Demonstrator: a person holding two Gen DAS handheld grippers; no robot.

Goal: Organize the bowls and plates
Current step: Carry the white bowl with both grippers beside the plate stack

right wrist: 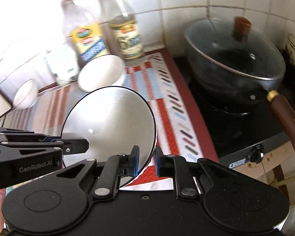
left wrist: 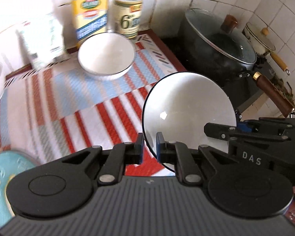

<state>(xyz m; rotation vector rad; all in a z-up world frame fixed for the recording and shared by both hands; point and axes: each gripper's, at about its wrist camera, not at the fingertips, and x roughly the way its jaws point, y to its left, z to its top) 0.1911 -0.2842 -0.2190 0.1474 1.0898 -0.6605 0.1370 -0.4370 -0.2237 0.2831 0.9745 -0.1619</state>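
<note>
A white plate with a black rim (left wrist: 188,110) is held tilted above the striped mat; it also shows in the right wrist view (right wrist: 110,122). My left gripper (left wrist: 149,147) is shut on its left rim. My right gripper (right wrist: 146,160) is shut on its right rim. Each gripper shows in the other's view, the right one (left wrist: 245,133) and the left one (right wrist: 39,149). A white bowl (left wrist: 106,55) stands on the mat at the back, also seen in the right wrist view (right wrist: 101,72). Another white bowl (right wrist: 25,95) stands further left.
Two bottles (left wrist: 91,13) (left wrist: 128,13) and a carton (left wrist: 41,39) stand by the tiled wall behind the bowl. A dark lidded pan (right wrist: 234,59) with a brown handle (right wrist: 289,118) sits on the stove to the right. A teal item (left wrist: 2,181) lies at the near left.
</note>
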